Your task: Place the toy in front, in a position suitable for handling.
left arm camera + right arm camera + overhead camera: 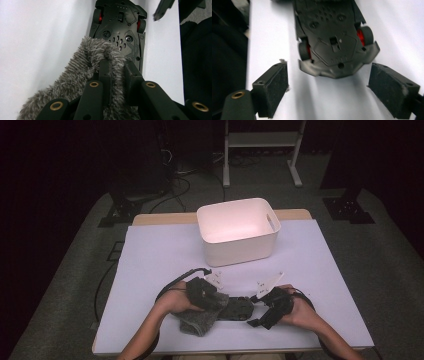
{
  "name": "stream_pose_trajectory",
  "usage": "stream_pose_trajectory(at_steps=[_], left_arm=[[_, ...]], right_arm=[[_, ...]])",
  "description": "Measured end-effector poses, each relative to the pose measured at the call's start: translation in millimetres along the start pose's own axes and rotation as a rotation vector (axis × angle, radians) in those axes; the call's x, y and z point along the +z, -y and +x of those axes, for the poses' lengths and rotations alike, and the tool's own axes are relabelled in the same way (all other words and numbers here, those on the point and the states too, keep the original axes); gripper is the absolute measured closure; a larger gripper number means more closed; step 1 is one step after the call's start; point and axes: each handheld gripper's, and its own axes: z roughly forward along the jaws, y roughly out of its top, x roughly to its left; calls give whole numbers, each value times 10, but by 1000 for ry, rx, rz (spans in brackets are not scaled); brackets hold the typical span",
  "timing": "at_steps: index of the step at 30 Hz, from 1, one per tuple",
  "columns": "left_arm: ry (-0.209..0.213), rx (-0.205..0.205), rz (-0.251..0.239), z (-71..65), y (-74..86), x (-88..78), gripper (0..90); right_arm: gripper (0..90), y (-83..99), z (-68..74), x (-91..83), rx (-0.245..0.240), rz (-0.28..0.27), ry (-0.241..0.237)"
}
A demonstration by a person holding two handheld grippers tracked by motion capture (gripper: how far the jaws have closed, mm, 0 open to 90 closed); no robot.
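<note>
Left gripper (117, 67) fingers clamp a fold of the grey fluffy cloth (82, 75), just short of the upturned black toy car (120, 27). Right gripper (328, 87) fingers stand wide, pads clear, the car's end just ahead between them on the table (274, 30).

We see a table (150, 265) under a pale lilac cover, its wooden far edge bare. Grey carpet (60, 285) surrounds it, cables (175, 185) snake behind, a white metal frame (260, 150) stands beyond, and the room fades into darkness.
</note>
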Motion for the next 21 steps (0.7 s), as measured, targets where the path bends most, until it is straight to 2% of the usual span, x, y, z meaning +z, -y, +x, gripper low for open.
stream_pose_trajectory(at_steps=[1,4,7,11,13,19,21], left_arm=[[0,1,2,0,-2,0,791],[2,1,-1,4,2,2,792],[6,7,1,-2,-5,-5,792],[23,10,-23,7,-57,-10,792],[24,22,-11,8,-100,16,792],[28,28,12,9,-140,76,792],[34,13,-6,14,-117,81,792]], right_arm=[[147,-21,-16,-1,17,-6,-25],[136,-60,-40,40,23,-8,-30],[148,-107,-87,97,39,-3,-55],[147,-144,-94,158,26,23,-64],[148,-147,-95,184,24,38,-60],[158,-170,-113,121,34,25,-68],[158,-170,-114,51,40,22,-78]])
